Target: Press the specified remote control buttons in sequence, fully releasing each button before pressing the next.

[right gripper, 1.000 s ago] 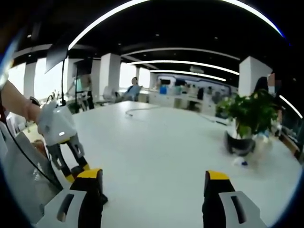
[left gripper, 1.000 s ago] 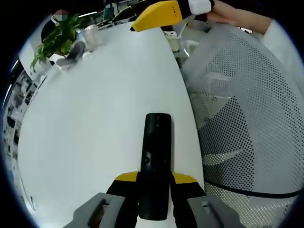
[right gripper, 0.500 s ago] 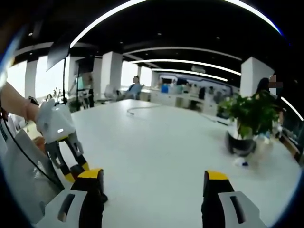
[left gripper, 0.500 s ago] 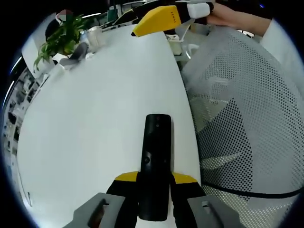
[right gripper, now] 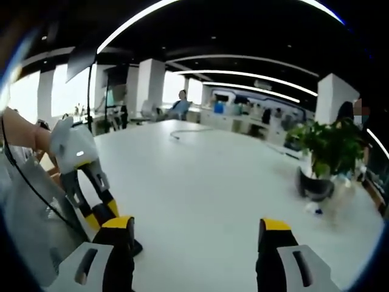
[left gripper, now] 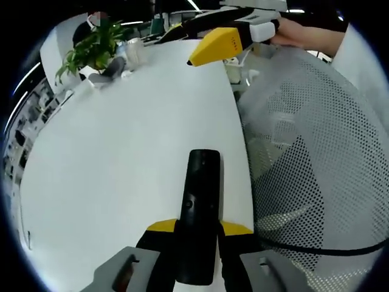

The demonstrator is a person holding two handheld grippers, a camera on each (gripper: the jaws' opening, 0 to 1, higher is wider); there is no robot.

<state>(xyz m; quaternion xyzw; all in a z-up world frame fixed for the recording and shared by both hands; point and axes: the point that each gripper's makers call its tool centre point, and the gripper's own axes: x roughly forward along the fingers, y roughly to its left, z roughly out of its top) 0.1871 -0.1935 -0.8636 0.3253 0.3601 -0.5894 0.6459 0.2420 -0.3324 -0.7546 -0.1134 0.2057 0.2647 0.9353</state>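
white table [left gripper: 121,158], remote [left gripper: 199,207] clamped — left hand-held gripper [left gripper: 199,234]

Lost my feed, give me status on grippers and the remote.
Left gripper shut on remote, above the white table. Right gripper open, empty. Nothing blocking.

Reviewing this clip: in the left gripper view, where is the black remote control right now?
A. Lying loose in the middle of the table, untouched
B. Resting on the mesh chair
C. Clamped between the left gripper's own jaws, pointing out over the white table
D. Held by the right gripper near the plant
C: the remote control sits between the yellow-tipped jaws of the left gripper, its far end over the white table, while the right gripper stands open and empty.
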